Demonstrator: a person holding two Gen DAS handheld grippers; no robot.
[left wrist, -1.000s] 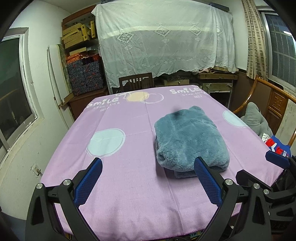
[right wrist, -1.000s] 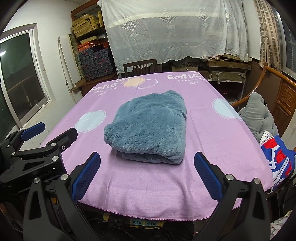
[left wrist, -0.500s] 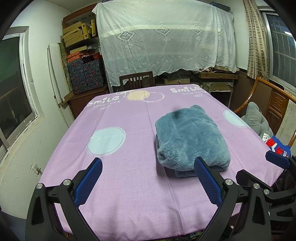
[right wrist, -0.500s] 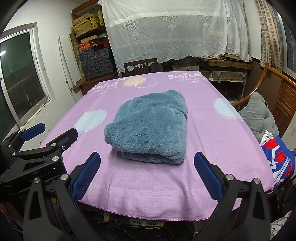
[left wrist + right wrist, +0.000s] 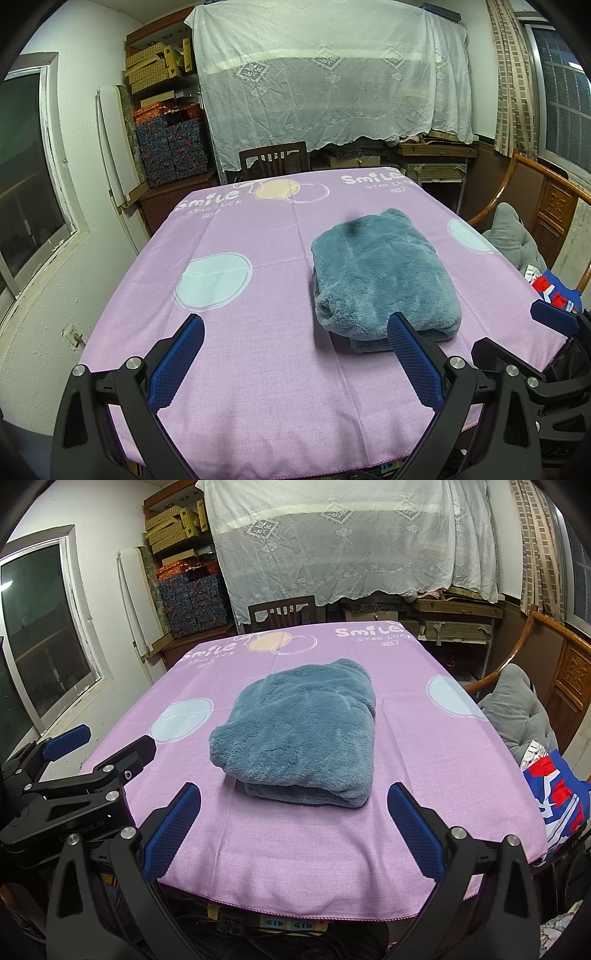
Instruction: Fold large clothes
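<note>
left gripper jaws wide, empty | right gripper jaws wide, empty | folded garment untouched

Left hand-held gripper drifted slightly left.

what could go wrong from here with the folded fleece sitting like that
The blue fleece garment is folded in thick, puffy layers with both tongs, left and right, open and clear of it, so the top layer may spring open. It also lies on a loose purple tablecloth; any nudge could drag the cloth.
</note>
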